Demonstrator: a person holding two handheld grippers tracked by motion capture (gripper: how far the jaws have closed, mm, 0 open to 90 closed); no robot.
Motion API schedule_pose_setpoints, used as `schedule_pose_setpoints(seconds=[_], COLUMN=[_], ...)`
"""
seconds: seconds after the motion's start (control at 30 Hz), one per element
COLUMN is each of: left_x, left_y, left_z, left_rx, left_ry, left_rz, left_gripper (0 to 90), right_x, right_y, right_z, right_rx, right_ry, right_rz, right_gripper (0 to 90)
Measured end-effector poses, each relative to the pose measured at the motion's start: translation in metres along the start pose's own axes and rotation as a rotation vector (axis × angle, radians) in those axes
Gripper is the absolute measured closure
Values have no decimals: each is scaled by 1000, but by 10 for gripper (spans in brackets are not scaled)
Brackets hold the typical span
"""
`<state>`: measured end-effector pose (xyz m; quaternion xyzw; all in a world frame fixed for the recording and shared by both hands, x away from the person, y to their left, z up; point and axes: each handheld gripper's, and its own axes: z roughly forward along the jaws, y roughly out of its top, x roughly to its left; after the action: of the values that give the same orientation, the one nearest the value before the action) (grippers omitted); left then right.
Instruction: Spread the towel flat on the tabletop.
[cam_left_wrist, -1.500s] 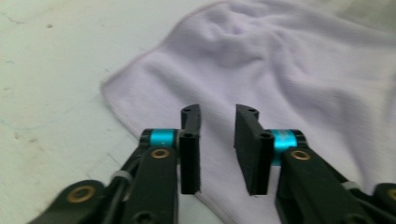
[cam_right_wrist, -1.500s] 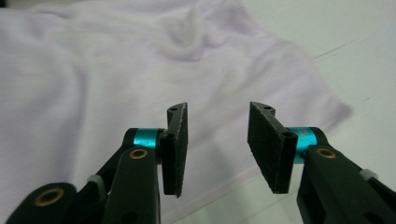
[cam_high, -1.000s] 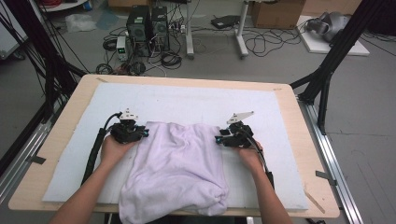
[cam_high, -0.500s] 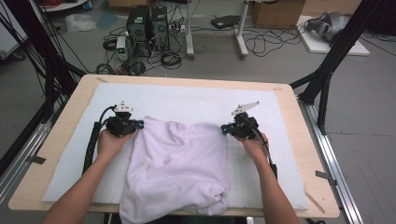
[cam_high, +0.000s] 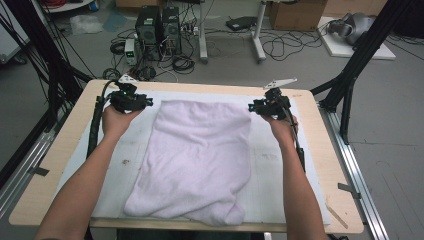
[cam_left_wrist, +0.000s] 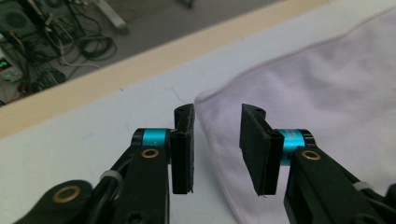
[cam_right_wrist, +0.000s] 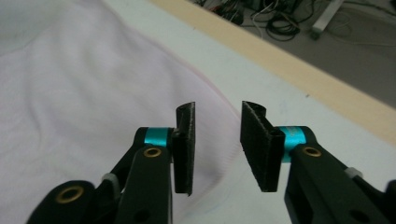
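Both grippers empty, jaws w/ a narrow gap, just been opening, nothing btwn pads. Left gripper (cam_high: 145, 101) upper left of high view, right gripper (cam_high: 252, 106) upper right, each just off a far corner of towel (cam_high: 200, 155). Towel lies spread flat, frame center, on white mat (cam_high: 280, 165).

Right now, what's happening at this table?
A person holds a two-jaw gripper in each hand over a pale pink towel spread on the white mat. The left gripper and right gripper sit at the towel's two far corners. Both sets of jaws have just been opening and stand apart with nothing pinched; the towel lies flat below them, released.
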<state>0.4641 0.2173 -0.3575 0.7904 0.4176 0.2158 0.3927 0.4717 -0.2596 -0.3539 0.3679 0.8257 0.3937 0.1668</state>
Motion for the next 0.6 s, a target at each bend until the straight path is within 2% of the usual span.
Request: schedule_pose_setpoints(seconds=[0.03,0.13,0.23,0.3,0.4,0.6], left_x=[-2,-7,-16,-22,-30,-46], left_y=[-6,-20,-36,-45,-58,-81], left_z=[-1,-3,-7,-12,-20,-39], left_rx=[-4,9,19,24,22,-14], left_ry=[-15,-43,-76,-95,-134,-198], left_rz=[-5,3,15,39,52,85], left_gripper=[627,603,579,570,547,524], right_x=[2,15,28,37,50,78], right_y=[-4,-19,-32,-41,-53,-76], right_z=[2,3,1,-4,-12,-28], right_rx=[36,35,46,33,22,-20], right_ry=[21,26,67,83,115,184], right_rz=[8,-26,-38,-48,-59,-88], right_gripper=[603,598,563,553,532,473])
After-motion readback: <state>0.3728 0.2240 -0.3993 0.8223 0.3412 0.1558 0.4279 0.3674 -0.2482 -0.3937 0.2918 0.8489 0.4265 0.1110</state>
